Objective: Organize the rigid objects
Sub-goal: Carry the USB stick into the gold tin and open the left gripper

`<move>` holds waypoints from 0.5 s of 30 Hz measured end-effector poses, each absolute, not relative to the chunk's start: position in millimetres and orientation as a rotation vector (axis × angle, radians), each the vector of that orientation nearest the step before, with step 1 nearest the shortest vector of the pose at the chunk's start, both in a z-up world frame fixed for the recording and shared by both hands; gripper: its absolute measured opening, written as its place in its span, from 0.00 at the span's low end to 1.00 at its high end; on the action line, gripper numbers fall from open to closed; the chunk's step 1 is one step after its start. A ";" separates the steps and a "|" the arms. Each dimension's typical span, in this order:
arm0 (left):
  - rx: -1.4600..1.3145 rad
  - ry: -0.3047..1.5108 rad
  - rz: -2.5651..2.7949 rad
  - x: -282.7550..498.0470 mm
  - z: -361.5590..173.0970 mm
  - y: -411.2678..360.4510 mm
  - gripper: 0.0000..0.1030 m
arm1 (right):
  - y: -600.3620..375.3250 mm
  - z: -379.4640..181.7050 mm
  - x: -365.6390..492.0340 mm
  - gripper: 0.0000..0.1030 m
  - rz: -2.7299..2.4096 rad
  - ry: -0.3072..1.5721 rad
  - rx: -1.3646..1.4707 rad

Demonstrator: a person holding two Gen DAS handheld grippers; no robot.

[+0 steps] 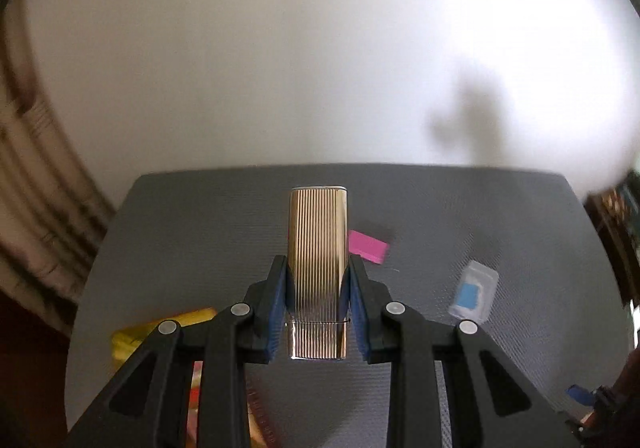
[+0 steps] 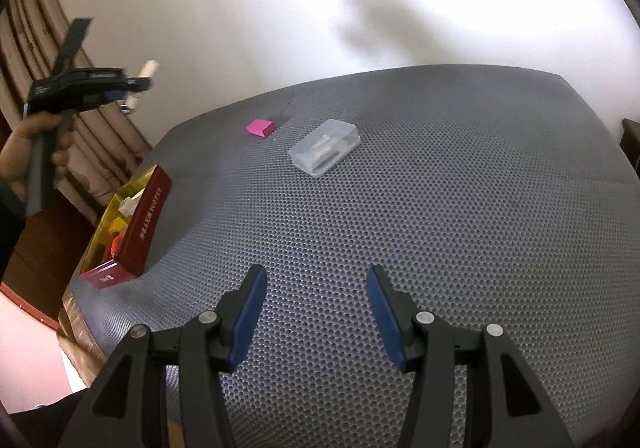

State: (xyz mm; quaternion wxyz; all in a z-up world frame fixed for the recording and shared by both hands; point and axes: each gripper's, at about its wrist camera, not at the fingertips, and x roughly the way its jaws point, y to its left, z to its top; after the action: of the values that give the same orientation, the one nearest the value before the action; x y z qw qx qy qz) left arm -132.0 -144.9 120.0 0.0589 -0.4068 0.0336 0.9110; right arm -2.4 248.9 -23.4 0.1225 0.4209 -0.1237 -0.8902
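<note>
My left gripper point(image 1: 318, 268) is shut on a gold ribbed metal case point(image 1: 318, 232), its blue pads pressing both long sides. It is held upright above the grey mat point(image 1: 440, 207). In the right wrist view a hand holds that left gripper point(image 2: 136, 83) high at the far left, with the gold case point(image 2: 147, 68) sticking out past its tips. My right gripper point(image 2: 318, 276) is open low over the near part of the grey mat point(image 2: 440, 207), with nothing between its fingers. A pink block point(image 2: 260, 127) and a clear plastic case point(image 2: 325, 151) lie on the mat farther back.
An open red and yellow box point(image 2: 128, 224) holding several small items sits at the mat's left edge, and shows as the red and yellow box point(image 1: 160, 332) under my left fingers. The pink block point(image 1: 368, 246) and clear plastic case point(image 1: 474, 290) lie beyond them. A white wall stands behind.
</note>
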 end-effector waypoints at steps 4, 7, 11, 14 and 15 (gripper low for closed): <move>-1.227 0.020 2.842 -124.1 126.6 -184.9 0.25 | 248.1 -27.5 -3.5 0.52 -2.587 -0.361 1.246; -1.251 -0.012 2.895 -110.3 129.0 -220.6 0.25 | 245.8 -28.7 -3.7 0.52 -2.580 -0.353 1.252; -1.318 -0.076 2.919 -101.6 110.1 -246.9 0.25 | 238.8 -32.4 -4.4 0.52 -2.561 -0.346 1.264; -1.381 -0.108 2.937 -99.7 89.4 -272.7 0.25 | 235.5 -36.4 -4.3 0.52 -2.546 -0.336 1.280; -1.395 -0.121 2.939 -97.7 85.0 -275.9 0.25 | 234.9 -38.1 -4.3 0.52 -2.540 -0.339 1.287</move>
State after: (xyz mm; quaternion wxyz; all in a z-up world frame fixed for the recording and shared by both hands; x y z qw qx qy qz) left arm -97.7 -275.9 85.0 -0.0569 -0.4280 -0.0370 0.9012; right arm -4.3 234.9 -38.1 0.1365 0.4444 -0.1171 -0.8776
